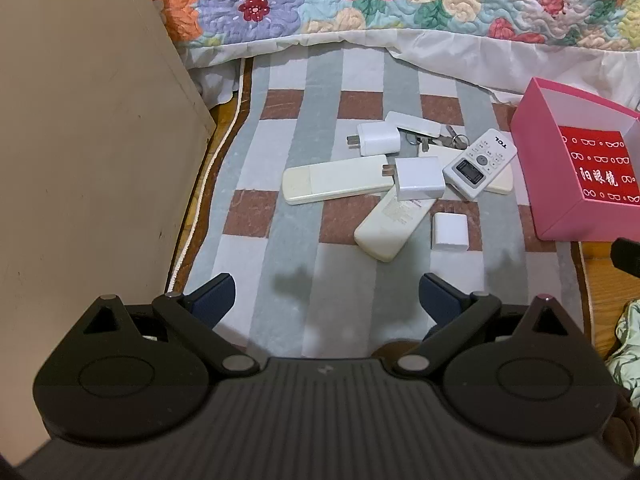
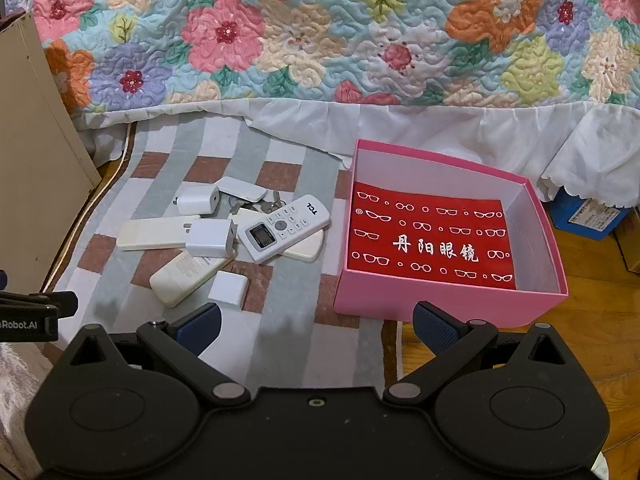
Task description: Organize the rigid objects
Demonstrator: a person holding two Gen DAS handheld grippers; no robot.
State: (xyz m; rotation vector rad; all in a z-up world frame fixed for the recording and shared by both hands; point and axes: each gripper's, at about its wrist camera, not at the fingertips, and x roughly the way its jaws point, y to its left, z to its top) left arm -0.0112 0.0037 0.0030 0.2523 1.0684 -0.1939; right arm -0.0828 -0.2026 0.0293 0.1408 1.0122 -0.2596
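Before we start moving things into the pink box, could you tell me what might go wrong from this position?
1. The TCL remote lies across another remote, and a white charger rests on two more; lifting one may shift the others.
2. The keys sit half hidden behind the pile, so they are easily missed and awkward to pinch.
3. The pink box looks light; a nudge from the open right gripper could slide it.
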